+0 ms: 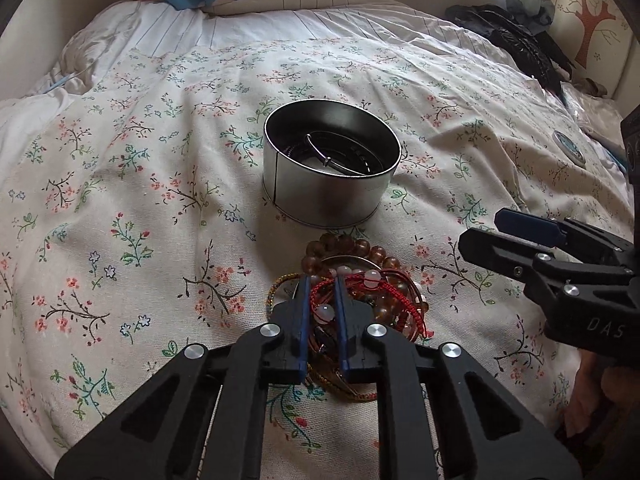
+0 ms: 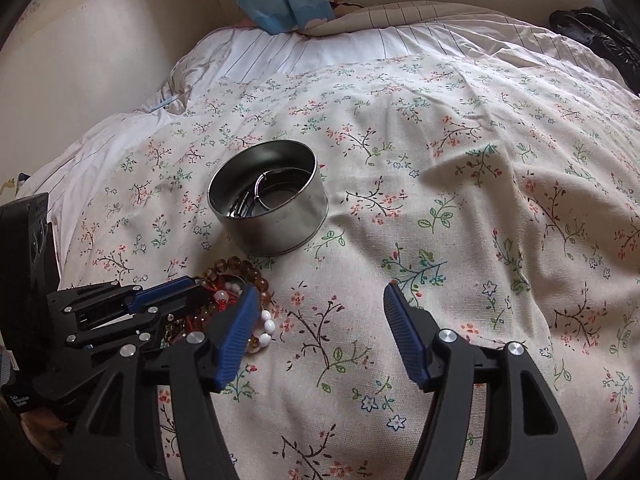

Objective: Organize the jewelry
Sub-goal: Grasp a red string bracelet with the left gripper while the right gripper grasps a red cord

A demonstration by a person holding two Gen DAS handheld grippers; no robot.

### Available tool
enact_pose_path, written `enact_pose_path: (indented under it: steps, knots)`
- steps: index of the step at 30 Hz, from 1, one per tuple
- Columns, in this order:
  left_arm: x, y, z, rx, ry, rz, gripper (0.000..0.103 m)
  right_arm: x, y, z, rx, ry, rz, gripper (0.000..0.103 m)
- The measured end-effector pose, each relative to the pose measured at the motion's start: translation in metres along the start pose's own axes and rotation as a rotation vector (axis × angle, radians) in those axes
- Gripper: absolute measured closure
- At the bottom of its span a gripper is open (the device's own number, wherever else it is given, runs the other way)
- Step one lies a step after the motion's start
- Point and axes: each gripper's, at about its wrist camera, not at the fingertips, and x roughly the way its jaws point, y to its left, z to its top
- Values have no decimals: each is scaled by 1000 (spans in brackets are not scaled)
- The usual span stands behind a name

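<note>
On a flowered bedspread, a heap of bracelets is piled just in front of a round metal tin, in which thin metal bangles are already laid. The left gripper is clenched on red cord and beads in the heap. The right gripper is held released, beside the heap, nothing between its jaws.

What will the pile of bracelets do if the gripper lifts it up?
The bracelet pile looks tangled, so several strands would probably rise together. The red cord should droop, being string. The brown beads are round, so a loose bracelet might slip free.
</note>
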Motion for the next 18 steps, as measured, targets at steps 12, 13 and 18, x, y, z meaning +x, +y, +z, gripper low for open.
enact_pose_path:
  steps: [12, 13, 18]
  knots:
    - [-40, 45, 6, -219, -206, -50, 93, 12, 26, -8, -117, 59, 34, 40]
    - [-42, 47, 6, -231, -215, -45, 93, 14, 29, -8, -128, 64, 39, 40]
    - [-48, 64, 7, -304, -254, -22, 93, 25, 40, -7, -166, 92, 77, 54]
